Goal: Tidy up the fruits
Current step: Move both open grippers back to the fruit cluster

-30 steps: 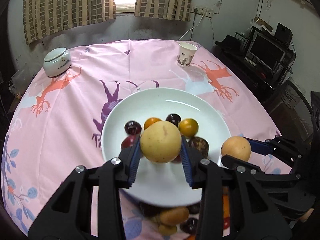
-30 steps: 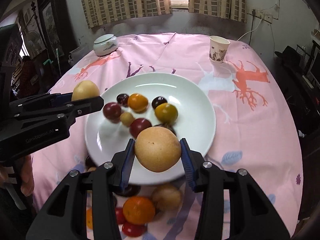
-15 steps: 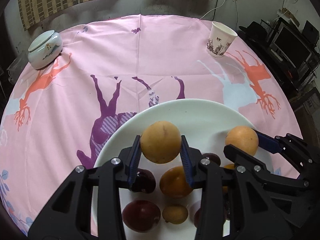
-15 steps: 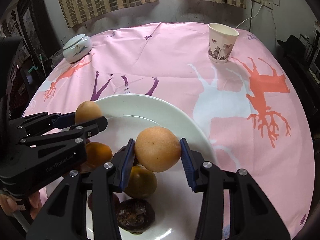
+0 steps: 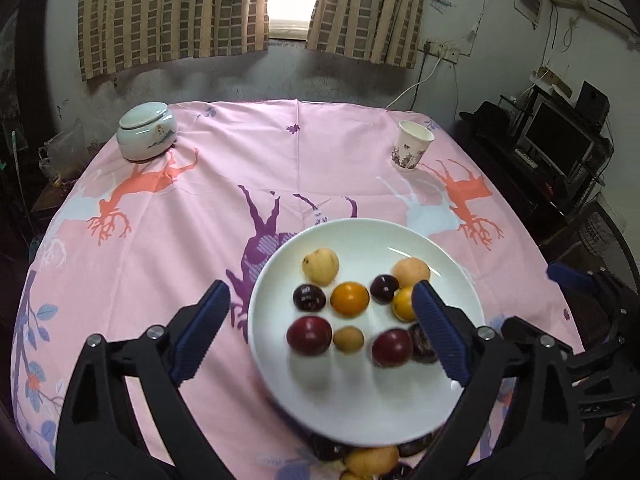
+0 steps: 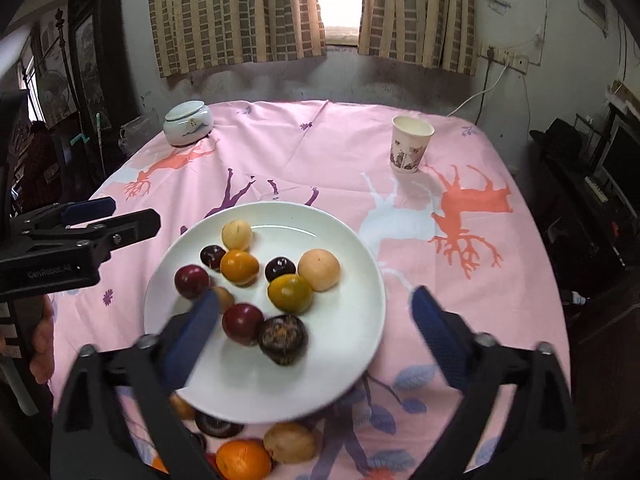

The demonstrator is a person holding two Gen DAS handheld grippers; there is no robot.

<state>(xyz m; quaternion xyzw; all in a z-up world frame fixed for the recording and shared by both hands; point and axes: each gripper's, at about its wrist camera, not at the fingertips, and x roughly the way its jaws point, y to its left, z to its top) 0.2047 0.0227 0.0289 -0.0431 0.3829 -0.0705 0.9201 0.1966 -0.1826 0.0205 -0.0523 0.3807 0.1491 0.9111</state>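
Observation:
A white plate [image 5: 452,412] [image 6: 352,360] on the pink tablecloth holds several fruits. A pale yellow round fruit [image 5: 320,266] [image 6: 237,234] lies at the plate's far left. A tan round fruit [image 5: 411,271] [image 6: 319,264] lies at its far right. Dark plums, oranges and a brown fruit lie between them. My left gripper [image 5: 320,330] is open and empty above the plate's near side. My right gripper [image 6: 316,334] is open and empty above the plate's near right. Loose fruits [image 6: 289,447] lie on the cloth below the plate.
A paper cup [image 5: 411,151] [image 6: 410,149] stands at the far right of the table. A lidded ceramic jar [image 5: 146,131] [image 6: 187,122] stands at the far left. A desk with a monitor [image 5: 558,144] is right of the table. The left gripper's body [image 6: 72,248] shows at the left.
Both grippers have opened and let go of their round fruits, which now lie at the plate's far side. Both grippers have pulled back and up from the plate.

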